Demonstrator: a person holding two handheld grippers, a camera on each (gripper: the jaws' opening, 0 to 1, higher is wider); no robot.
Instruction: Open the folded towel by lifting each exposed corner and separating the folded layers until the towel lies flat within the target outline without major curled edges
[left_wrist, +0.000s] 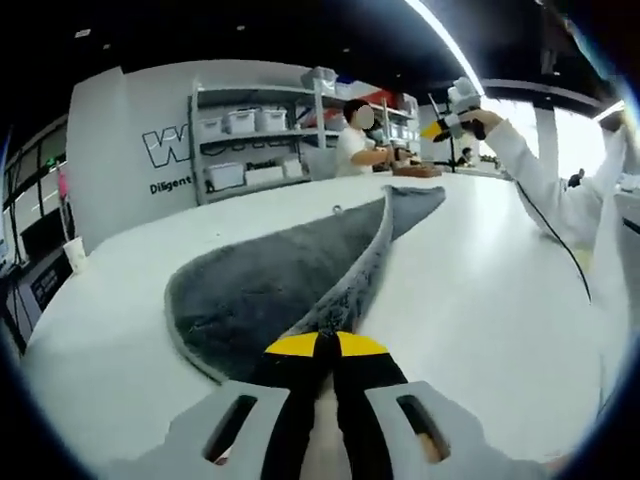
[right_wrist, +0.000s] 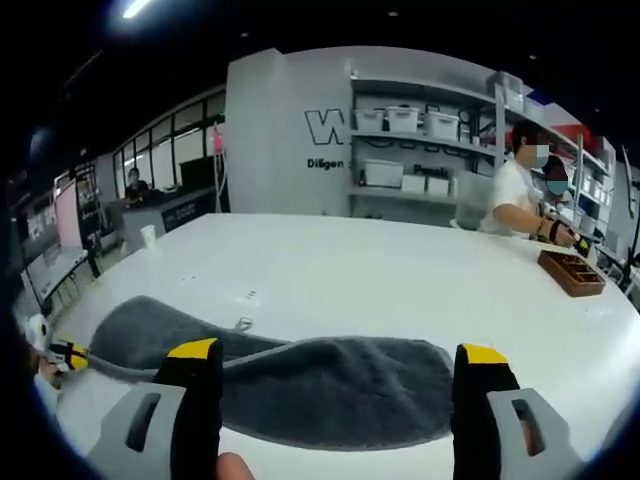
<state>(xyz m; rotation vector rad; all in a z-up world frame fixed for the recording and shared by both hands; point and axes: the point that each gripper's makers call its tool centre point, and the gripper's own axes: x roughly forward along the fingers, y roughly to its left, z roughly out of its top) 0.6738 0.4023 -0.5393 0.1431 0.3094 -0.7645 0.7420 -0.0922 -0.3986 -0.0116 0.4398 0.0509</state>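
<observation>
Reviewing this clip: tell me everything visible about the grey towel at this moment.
The towel is dark grey and plush, with a lighter stitched hem and a small hanging loop at one edge. It lies on the white table, still partly folded: one layer is lifted into a raised ridge that runs to the left tool, whose jaws are shut on its edge. In the right gripper view the right tool stands open over the towel, not gripping it.

Bare table (right_wrist: 400, 270) beyond towel (right_wrist: 330, 385); wooden tray (right_wrist: 572, 272) at far edge.
</observation>
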